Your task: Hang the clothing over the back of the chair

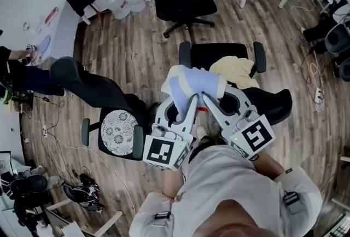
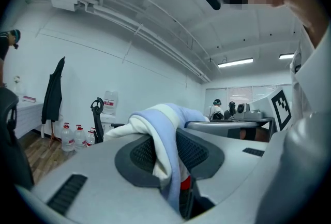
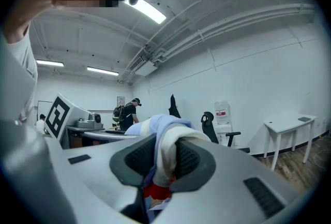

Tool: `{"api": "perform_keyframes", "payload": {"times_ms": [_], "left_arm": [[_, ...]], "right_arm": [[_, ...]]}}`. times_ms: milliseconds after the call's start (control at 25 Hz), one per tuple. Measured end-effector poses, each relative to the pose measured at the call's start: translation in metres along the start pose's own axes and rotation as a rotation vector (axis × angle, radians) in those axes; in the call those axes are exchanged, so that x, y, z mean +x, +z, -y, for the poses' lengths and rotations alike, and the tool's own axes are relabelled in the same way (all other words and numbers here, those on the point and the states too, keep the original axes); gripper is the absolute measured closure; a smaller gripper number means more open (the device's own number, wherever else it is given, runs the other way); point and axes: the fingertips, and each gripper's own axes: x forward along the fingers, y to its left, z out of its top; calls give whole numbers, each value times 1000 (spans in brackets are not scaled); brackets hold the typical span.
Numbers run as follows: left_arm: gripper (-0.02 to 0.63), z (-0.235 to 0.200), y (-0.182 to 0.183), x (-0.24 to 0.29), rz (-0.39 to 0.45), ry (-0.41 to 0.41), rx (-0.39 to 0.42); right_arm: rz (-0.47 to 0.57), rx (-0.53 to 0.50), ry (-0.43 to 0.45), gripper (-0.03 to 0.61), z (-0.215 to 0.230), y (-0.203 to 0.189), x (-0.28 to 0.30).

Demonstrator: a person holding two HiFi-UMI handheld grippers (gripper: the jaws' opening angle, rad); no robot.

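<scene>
Wooden floor [image 1: 131, 44] and a black chair [image 1: 216, 54] lie below you; your left gripper [image 1: 182, 100] and right gripper [image 1: 209, 100] each clamp a fold of the blue-and-white clothing [image 1: 191, 84] between their pads, the cloth bunched across both sets of fingertips, near the chair

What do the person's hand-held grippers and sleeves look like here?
The left hand-held gripper and the right hand-held gripper are pale grey plastic with dark, mesh-textured pads. Each carries a cube with black-and-white square markers, and the right one shows a small green light. The person wears light long sleeves.
</scene>
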Motion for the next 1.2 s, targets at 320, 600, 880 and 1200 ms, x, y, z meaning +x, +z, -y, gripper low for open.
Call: {"api": "perform_keyframes", "payload": {"times_ms": [320, 600, 880, 1200], "left_arm": [[506, 36, -2, 30, -22, -26, 19], [506, 70, 0, 60, -32, -82, 33], [505, 98, -2, 85, -48, -142, 36], [506, 132, -8, 106, -66, -218, 39]], "right_arm": [[21, 15, -44, 497, 34, -1, -33], [47, 28, -95, 497, 67, 5, -63], [62, 39, -168, 497, 94, 5, -91], [75, 48, -242, 497, 117, 3, -124]]}}
